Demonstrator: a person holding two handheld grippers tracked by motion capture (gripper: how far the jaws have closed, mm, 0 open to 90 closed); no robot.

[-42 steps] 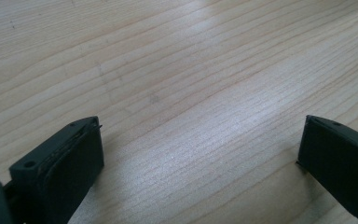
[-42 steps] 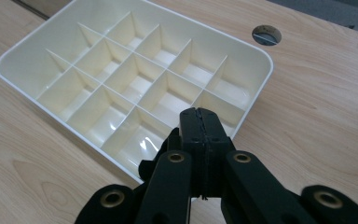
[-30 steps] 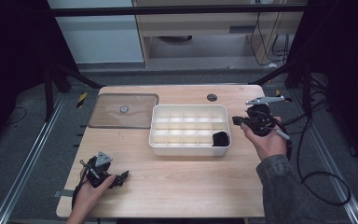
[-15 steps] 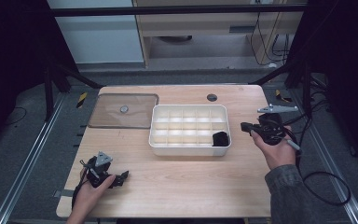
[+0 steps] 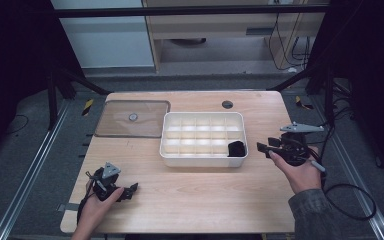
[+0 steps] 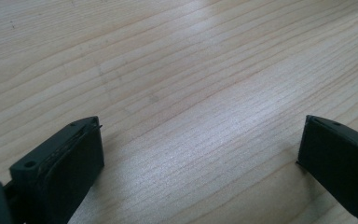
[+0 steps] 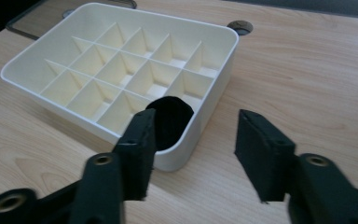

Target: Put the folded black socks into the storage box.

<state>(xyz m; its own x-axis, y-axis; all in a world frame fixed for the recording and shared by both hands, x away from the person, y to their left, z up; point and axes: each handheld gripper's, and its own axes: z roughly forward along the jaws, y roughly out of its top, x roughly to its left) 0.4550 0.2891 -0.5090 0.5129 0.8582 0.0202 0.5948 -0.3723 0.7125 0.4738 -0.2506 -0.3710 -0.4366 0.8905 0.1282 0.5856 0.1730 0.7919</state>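
The right gripper [image 7: 193, 154] had just been opening, its jaws apart with nothing between them. It hung just beside the white tray [image 7: 46, 88], whose near corner compartment held a black object [image 7: 170, 119]. The left gripper [image 5: 130, 190] rested spread on the table [image 6: 177, 70].

Left hand-held gripper [image 5: 130, 190] low, jaws wide apart, right hand-held gripper [image 5: 261, 148] just opening, empty
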